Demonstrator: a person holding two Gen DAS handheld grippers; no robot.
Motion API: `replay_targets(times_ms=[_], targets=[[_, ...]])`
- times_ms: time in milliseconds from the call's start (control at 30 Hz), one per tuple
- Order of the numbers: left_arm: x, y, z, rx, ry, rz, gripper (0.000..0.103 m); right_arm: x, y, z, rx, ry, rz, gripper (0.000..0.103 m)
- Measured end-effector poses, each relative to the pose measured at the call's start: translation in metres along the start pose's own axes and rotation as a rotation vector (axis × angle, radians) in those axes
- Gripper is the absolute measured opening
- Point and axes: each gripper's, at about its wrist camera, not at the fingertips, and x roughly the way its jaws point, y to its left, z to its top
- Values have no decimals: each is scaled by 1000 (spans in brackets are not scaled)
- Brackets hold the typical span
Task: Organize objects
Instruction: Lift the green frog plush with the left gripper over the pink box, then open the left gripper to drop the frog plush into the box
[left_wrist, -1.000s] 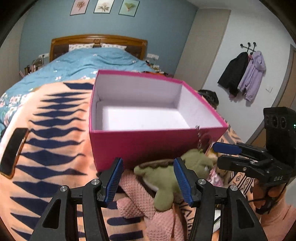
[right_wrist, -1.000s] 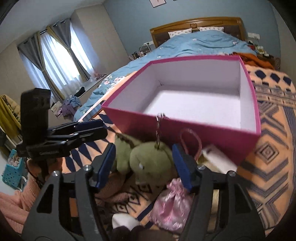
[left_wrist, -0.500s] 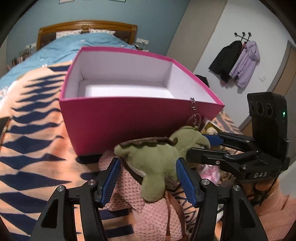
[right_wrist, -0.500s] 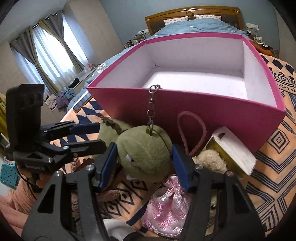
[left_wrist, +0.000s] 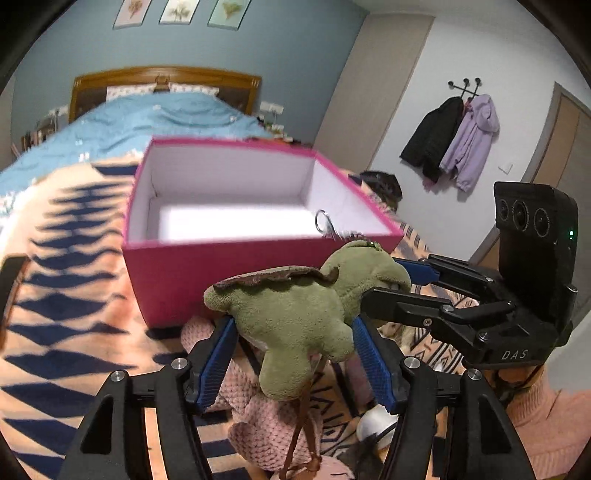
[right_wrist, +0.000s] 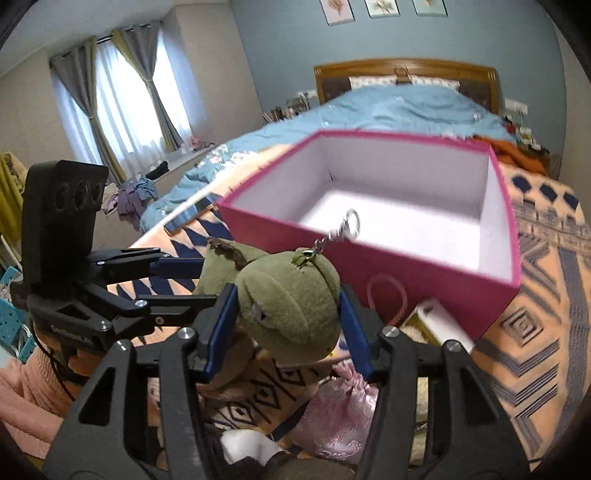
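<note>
2 grippers with ribbed blue pads share 1 plush toy (left_wrist: 303, 314), green and fuzzy with a brown felt ridge and a metal keychain: the left gripper (left_wrist: 295, 363) pinches its body, jaws lately widening; the right gripper (right_wrist: 286, 328) pinches its head, jaws lately narrowing. The toy hangs lifted just before the box. Beneath: 1 pink knitted item (left_wrist: 258, 413), 1 shiny pink pouch (right_wrist: 336, 413). Beyond: 1 square pink cardboard box (left_wrist: 236, 280), white inside, on 1 orange patterned blanket (left_wrist: 55, 332). Farthest: 3 framed pictures (left_wrist: 181, 11).
</note>
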Motion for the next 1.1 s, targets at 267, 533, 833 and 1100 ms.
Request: replay_targets(times_ms=[267,533,833,1100], targets=[[-25,-6,37,46,-106,60,66,-14,3,45,-55,-90,35,57],[-17,13,70,47,-126,114,67,2,-12,81,-62,-105,65,57],[27,50,74,-9,-18,122,67,52,-39,89,-37,-5,75,57],[54,59,68,0,70,146,69,97,-79,82,76,107,126,59]])
